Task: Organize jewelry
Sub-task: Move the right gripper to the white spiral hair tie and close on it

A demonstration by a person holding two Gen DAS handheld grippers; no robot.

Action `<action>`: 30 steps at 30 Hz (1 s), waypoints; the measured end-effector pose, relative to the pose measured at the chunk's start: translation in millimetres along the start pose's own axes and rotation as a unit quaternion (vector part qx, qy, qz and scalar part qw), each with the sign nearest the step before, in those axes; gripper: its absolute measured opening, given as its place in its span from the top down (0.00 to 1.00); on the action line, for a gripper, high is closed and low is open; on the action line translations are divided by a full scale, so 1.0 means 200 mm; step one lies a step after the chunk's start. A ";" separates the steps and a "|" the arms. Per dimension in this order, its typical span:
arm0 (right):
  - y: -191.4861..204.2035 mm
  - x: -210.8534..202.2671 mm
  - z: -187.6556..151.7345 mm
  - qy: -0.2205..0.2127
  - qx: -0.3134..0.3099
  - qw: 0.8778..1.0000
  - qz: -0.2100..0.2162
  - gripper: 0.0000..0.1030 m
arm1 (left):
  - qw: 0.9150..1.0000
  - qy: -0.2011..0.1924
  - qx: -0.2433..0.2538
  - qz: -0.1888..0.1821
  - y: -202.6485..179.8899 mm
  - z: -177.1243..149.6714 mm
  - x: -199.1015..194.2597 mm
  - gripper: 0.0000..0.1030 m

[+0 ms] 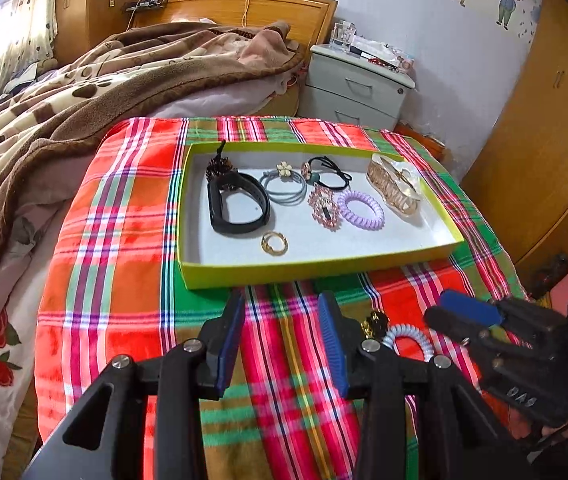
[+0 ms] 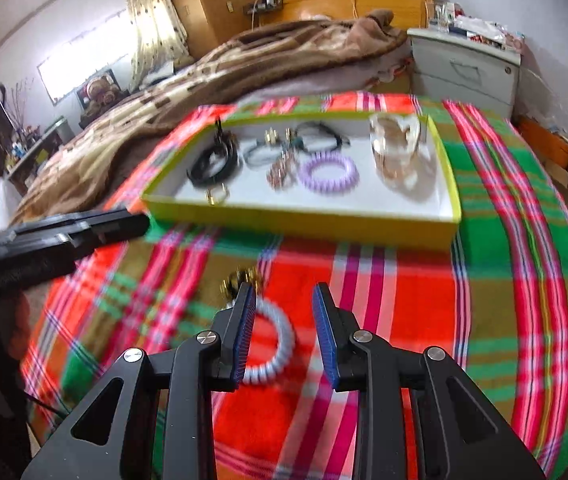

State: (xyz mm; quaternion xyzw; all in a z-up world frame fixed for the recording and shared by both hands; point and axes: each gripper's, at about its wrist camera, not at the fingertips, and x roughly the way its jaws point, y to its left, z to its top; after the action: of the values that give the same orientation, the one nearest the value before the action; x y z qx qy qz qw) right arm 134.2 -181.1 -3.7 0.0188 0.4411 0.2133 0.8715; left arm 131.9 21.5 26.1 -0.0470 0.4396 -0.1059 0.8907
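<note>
Tray point(image 1: 315, 270) — long axis left-right on the plaid tabletop point(image 1: 124, 208), holding jewelry. Blue coil tie point(image 2: 280, 344) lies flat outside, between right gripper point(image 2: 284, 336) jaws, spread. Left gripper point(image 1: 280, 344) — jaws spread, empty.

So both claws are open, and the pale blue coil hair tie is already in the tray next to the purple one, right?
Not quite. The pale blue coil tie lies on the plaid cloth outside the tray, just in front of the right claw, as the right wrist view shows. Only the purple one is in the tray. Both claws, left included, are open.
</note>
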 end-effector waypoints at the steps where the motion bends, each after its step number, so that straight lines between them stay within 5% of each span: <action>1: 0.00 0.00 -0.01 0.002 -0.001 1.000 0.000 0.70 | 1.000 0.000 0.000 -0.001 0.00 -0.01 -0.01 0.62; 16: 0.07 0.03 -0.10 0.024 -0.035 0.999 -0.033 0.71 | 1.000 0.012 -0.003 -0.006 -0.02 -0.08 -0.02 0.62; 21: 0.05 0.02 -0.11 0.019 -0.029 0.998 -0.045 0.87 | 1.000 0.013 -0.001 -0.006 -0.04 -0.08 -0.02 0.62; 30: -0.03 -0.04 -0.14 -0.002 0.010 0.999 -0.036 0.90 | 1.000 0.020 0.008 -0.006 -0.10 -0.08 0.00 0.62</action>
State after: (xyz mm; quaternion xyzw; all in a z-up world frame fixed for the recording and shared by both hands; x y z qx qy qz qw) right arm 110.3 -194.5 -17.3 0.0118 0.4419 0.1772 0.8793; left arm 116.0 3.0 18.9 -0.0402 0.4559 -0.1159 0.8816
